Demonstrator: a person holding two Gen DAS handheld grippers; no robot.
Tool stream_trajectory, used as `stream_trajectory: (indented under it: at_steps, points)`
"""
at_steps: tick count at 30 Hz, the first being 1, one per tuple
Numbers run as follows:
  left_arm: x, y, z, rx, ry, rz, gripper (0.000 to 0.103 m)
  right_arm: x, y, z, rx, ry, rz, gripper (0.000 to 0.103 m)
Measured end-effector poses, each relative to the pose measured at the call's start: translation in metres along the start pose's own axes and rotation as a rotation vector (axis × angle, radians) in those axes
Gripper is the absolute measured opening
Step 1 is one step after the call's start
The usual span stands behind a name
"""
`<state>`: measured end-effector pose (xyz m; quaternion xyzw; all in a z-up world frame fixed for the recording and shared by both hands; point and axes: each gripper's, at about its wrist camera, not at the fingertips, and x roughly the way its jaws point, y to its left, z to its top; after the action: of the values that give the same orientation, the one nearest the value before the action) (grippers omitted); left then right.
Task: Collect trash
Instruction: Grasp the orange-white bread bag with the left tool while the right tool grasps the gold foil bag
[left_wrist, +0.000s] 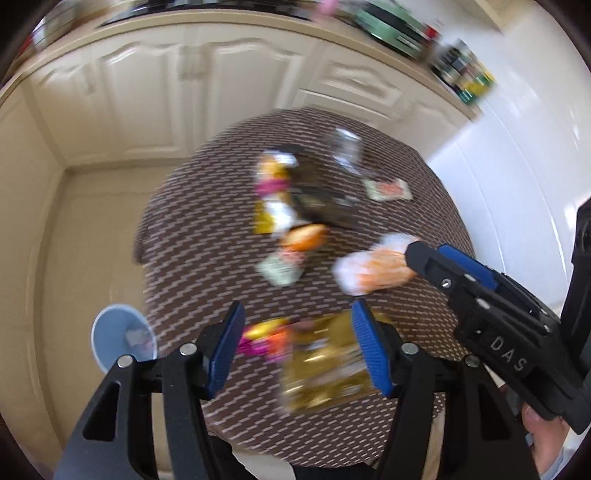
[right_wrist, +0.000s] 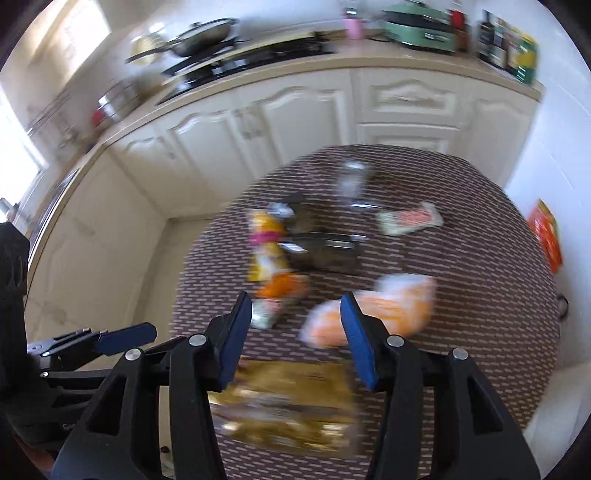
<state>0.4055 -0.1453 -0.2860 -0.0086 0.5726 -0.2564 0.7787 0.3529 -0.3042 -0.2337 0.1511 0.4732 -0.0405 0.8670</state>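
Both grippers hang above the round bench (left_wrist: 192, 258), angled steeply down, nothing in either.

Landmark: the gold bag (left_wrist: 325, 365), lying at the bench's near edge.

- Left gripper (left_wrist: 299, 350): fingers apart and released, framing the gold bag from above without touching it. It looks like the likeliest next pick, since it is the closest piece.
- Right gripper (right_wrist: 295, 339): fingers also spread, empty. It sits just right of the left one, with the orange-and-white wrapper (right_wrist: 373, 314) beyond the gold bag in its line.
- Other trash lies beyond the gold bag: a yellow-pink packet (left_wrist: 273, 192) and a dark bag (left_wrist: 321, 199) mid-bench, and a small flat wrapper (left_wrist: 388, 190) toward the far right.
- Blue bin (left_wrist: 122, 339): on the floor left of the gold bag, close against the bench edge. Some scraps seem to be inside, though blur makes that unclear. It is probably parked there so drops are a short swing off the bench.

My read: both grippers are opened wide because they are lining up for a new grab, not carrying. Most of the trash is still on the bench, so the task is early or mid-way.

Heavy motion blur; packet labels unreadable.
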Motion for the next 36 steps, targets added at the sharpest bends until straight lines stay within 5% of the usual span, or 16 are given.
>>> stream_trajectory:
  at_steps: [7, 16, 20, 26, 36]
  points:
    - [0.051, -0.069, 0.024, 0.126, 0.078, 0.019, 0.059, -0.004, -0.087, 0.005, 0.110, 0.007, -0.039, 0.051]
    - [0.107, -0.075, 0.033, 0.153, 0.183, 0.120, 0.059, 0.015, -0.126, 0.003, 0.163, 0.058, -0.010, 0.052]
    - [0.109, -0.077, 0.037, 0.149, 0.175, 0.075, 0.029, 0.021, -0.127, 0.005, 0.160, 0.069, 0.008, 0.052]
    - [0.076, -0.068, 0.038, 0.116, 0.103, 0.046, 0.008, 0.016, -0.109, 0.007, 0.128, 0.065, 0.044, 0.052]
    - [-0.019, -0.036, -0.001, 0.019, -0.049, 0.061, 0.008, 0.005, -0.045, -0.032, 0.080, 0.138, 0.148, 0.060]
